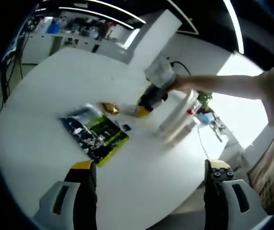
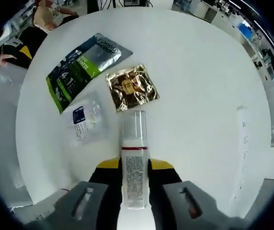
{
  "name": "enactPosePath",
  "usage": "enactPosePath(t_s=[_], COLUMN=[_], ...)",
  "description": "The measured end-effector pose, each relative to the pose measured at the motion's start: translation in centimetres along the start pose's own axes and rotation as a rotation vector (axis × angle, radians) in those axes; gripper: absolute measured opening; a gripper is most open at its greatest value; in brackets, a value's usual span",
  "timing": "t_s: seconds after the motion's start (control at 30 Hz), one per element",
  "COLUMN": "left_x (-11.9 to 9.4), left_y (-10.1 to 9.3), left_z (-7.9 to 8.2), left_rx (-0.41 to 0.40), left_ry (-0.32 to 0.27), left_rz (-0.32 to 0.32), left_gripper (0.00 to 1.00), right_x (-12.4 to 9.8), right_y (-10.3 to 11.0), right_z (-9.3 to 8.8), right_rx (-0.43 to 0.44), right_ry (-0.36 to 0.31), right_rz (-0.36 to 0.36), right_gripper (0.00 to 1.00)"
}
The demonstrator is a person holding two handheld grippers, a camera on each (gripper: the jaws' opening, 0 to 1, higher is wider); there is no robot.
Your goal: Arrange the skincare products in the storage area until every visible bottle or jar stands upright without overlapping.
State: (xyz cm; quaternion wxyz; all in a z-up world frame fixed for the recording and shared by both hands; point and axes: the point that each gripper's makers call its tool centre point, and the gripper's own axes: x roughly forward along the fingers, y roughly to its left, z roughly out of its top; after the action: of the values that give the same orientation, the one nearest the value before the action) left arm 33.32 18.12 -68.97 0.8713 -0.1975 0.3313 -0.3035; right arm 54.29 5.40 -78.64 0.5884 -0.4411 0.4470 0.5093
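White tabletop (image 2: pixel 199 72) under you: your right gripper (image 2: pixel 135 175) clamps a white bottle (image 2: pixel 135 163) not yet stood upright; your left gripper (image 1: pixel 148 179) hangs released, and sachets (image 2: pixel 132 87) lie flat.

- Bright, even light falls from long white ceiling strip lamps (image 1: pixel 235 24) in the left gripper view.
- The glossy round white table (image 2: pixel 199 72) looks washed out, shadows faint.
- Fisheye bending curves edges; the left gripper view is softly blurred.

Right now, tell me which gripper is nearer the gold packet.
Right. The right gripper, shut on a bottle, sits beside the gold packet; the left gripper is farther back.
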Motion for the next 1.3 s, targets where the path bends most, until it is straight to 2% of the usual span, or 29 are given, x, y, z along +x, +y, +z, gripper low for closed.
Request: enactPosePath(t_s=[0.07, 0.13, 0.63, 0.73, 1.07, 1.2, 1.3], left_x=[-0.1, -0.2, -0.5, -0.7, -1.1, -1.4, -1.5], left_y=[0.0, -0.2, -2.1, -2.3, -3.7, -4.0, -4.2], left_z=[0.2, 0.3, 1.5, 1.8, 2.8, 3.3, 3.6], left_rx=[0.0, -0.003, 0.045, 0.053, 0.102, 0.118, 0.126], left_ry=[-0.007, -0.014, -0.038, -0.043, -0.057, -0.065, -0.067], left_rz=[0.0, -0.003, -0.031, -0.034, -0.045, -0.045, -0.043], left_gripper=[0.91, 0.91, 0.91, 0.91, 0.91, 0.91, 0.91], right_x=[-0.2, -0.5, -5.5, -6.6, -12.0, -13.8, -16.1], right_y=[0.0, 0.1, -2.1, -2.2, -1.7, -1.2, -1.3], right_z=[-0.3, -0.4, -0.5, -0.1, 3.1, 3.3, 3.9], right_rx=[-0.043, -0.045, 0.054, 0.1, 0.295, 0.299, 0.334], right_ry=[0.015, 0.012, -0.088, -0.138, -0.407, -0.448, -0.531], right_rz=[-0.017, -0.023, -0.117, -0.133, -0.158, -0.182, -0.22], right_gripper=[0.2, 0.2, 0.2, 0.19, 0.19, 0.19, 0.19])
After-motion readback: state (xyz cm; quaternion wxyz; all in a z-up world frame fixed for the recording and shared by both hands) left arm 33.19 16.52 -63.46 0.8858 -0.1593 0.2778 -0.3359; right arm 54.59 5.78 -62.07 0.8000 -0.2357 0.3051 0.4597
